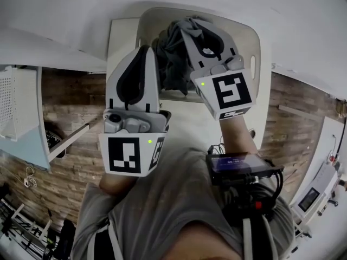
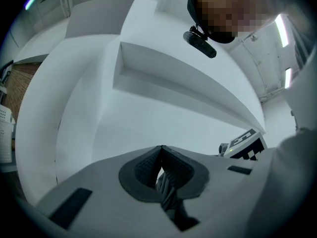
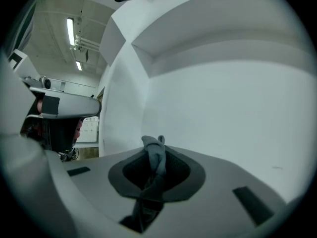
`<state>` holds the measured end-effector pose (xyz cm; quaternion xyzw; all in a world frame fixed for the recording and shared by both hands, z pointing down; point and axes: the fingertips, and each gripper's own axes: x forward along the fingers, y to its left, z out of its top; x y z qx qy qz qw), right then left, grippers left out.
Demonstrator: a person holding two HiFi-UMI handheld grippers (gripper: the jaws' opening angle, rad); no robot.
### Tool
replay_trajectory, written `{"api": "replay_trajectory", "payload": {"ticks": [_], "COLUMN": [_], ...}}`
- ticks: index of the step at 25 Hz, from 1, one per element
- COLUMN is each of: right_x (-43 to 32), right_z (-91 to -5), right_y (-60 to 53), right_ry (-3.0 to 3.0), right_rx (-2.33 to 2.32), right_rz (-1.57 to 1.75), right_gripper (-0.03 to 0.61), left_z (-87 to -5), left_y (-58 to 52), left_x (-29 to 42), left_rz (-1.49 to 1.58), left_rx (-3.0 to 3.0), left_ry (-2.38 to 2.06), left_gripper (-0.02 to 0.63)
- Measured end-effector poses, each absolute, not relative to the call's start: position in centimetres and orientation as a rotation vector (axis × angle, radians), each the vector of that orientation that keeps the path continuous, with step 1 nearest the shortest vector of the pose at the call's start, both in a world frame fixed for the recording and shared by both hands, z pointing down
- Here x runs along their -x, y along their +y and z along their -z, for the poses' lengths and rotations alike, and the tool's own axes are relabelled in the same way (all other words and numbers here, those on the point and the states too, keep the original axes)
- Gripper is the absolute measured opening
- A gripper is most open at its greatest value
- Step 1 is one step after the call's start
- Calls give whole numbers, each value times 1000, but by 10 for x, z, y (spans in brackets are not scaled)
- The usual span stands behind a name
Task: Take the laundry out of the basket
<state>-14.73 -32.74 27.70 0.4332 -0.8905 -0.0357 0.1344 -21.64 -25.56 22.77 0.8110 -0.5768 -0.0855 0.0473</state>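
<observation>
1. Head view: I hold both grippers up over the white basket (image 1: 256, 53), which stands on a white table (image 1: 122, 34) at the far side.
   - My left gripper (image 1: 145, 50) and my right gripper (image 1: 190, 28) each have a bit of one gray garment (image 1: 172, 58).
   - The garment hangs between the two grippers, bunched, with its lower folds over the basket's opening.
   - I judge this piece is lifted but not yet clear of the basket, because nothing shows it set down anywhere.
   - The garment and my grippers cover the bottom of the basket, so I cannot tell whether more laundry lies there.

2. Left gripper view: the left gripper (image 2: 161, 155) has its jaws pressed together on a twisted strand of the gray garment (image 2: 168, 195).
   - The strand runs back from the pads toward the camera.
   - Ahead there is only a white wall and ledge, and the basket is out of this view.

3. Right gripper view: the right gripper (image 3: 157, 163) pinches a fold of the same gray garment (image 3: 152, 147).
   - A small tuft pokes out past the jaw tips, and the rest trails down toward me.
   - The basket is not in this view either.

4. What is left, as I judge it: carry this piece away from the basket, put it down, then check the basket for more.
</observation>
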Motion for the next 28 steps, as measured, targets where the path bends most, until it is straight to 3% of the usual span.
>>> {"api": "replay_trajectory", "payload": {"ticks": [11,28], "right_x": [143,50], "right_z": [-242,-116], "right_y": [-312,-240], "right_ry": [-2595,-2712], "right_rx": [-1332,-1527], "right_rz": [176,460], "right_gripper": [51,49], "left_z": [-227,-181], "left_y": [-238,-190], "left_x": [217,144], "left_rz": [302,384], "left_rx": [-2510,-2619], "left_ry": [-1756,-1692], "left_gripper": [8,8]}}
